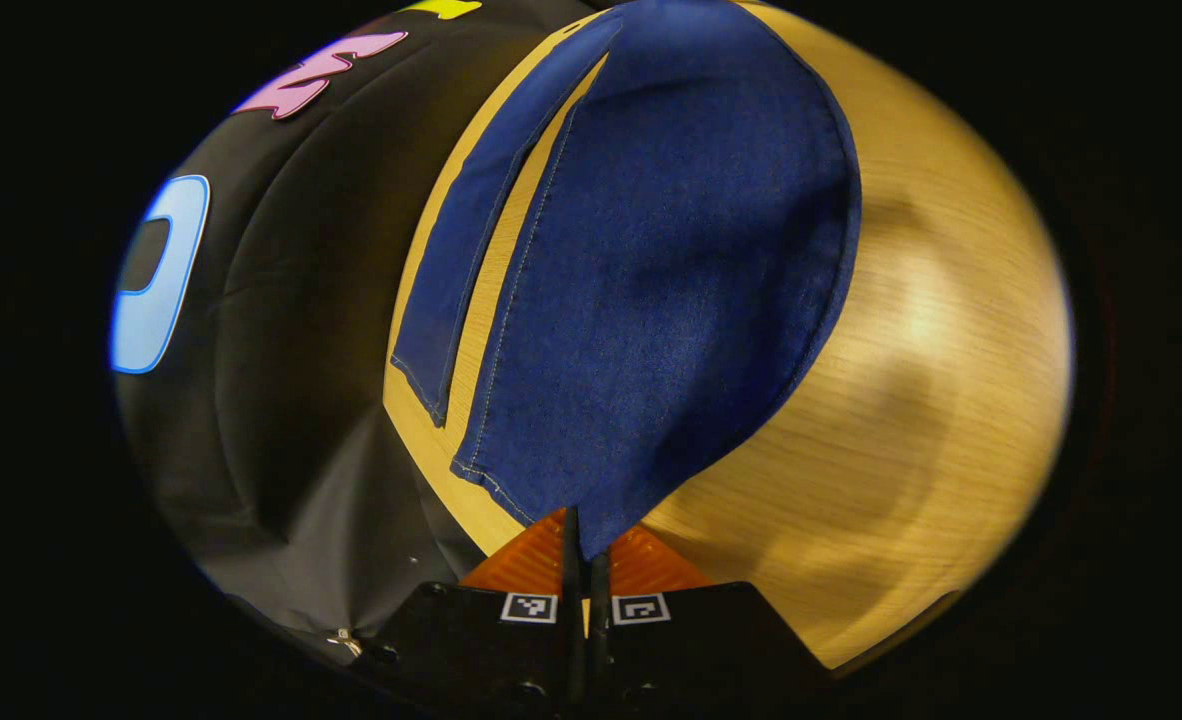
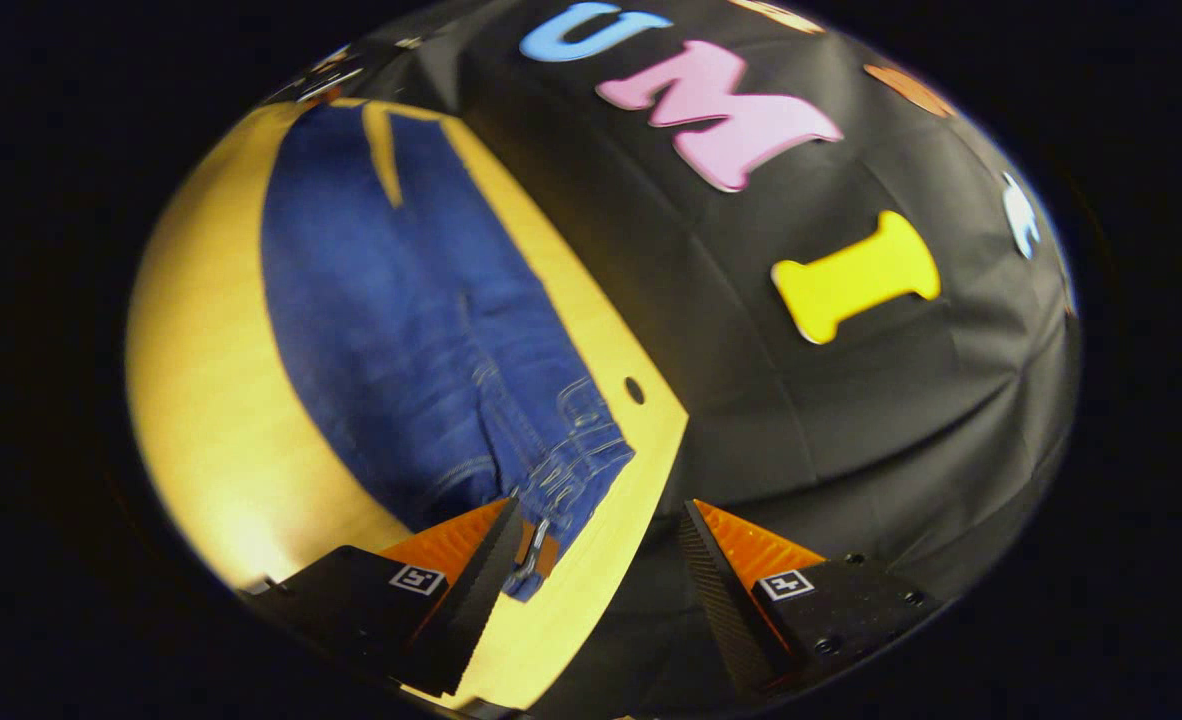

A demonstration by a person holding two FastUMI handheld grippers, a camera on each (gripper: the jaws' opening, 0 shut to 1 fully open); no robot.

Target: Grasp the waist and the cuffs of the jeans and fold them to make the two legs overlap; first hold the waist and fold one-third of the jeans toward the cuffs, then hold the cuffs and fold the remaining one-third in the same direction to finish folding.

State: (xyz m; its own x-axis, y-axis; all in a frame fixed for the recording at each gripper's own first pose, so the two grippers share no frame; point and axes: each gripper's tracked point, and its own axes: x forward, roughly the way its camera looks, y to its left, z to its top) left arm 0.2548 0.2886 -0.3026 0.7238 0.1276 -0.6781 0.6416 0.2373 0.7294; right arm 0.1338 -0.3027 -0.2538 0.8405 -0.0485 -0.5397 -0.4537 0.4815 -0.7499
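Note:
Dark blue jeans (image 1: pixel 671 270) lie on a wooden table (image 1: pixel 931 330). In the left gripper view, my left gripper (image 1: pixel 586 555) is shut on the cuff of the nearer leg, whose denim runs up and away from the fingers. The other leg (image 1: pixel 471 250) lies flat by the table's edge. In the right gripper view, the jeans (image 2: pixel 391 300) stretch away with the waist (image 2: pixel 576 470) nearest. My right gripper (image 2: pixel 601 570) is open, its fingers wide apart. One finger (image 2: pixel 486 570) sits at the waist corner, the other is out over the table's edge.
The table's far edge (image 2: pixel 651 450) runs close along the jeans, with a small round hole (image 2: pixel 634 389) in the top. Black cloth wall (image 2: pixel 851 400) hangs right behind it. Bare wood (image 2: pixel 201 400) lies on the jeans' other side.

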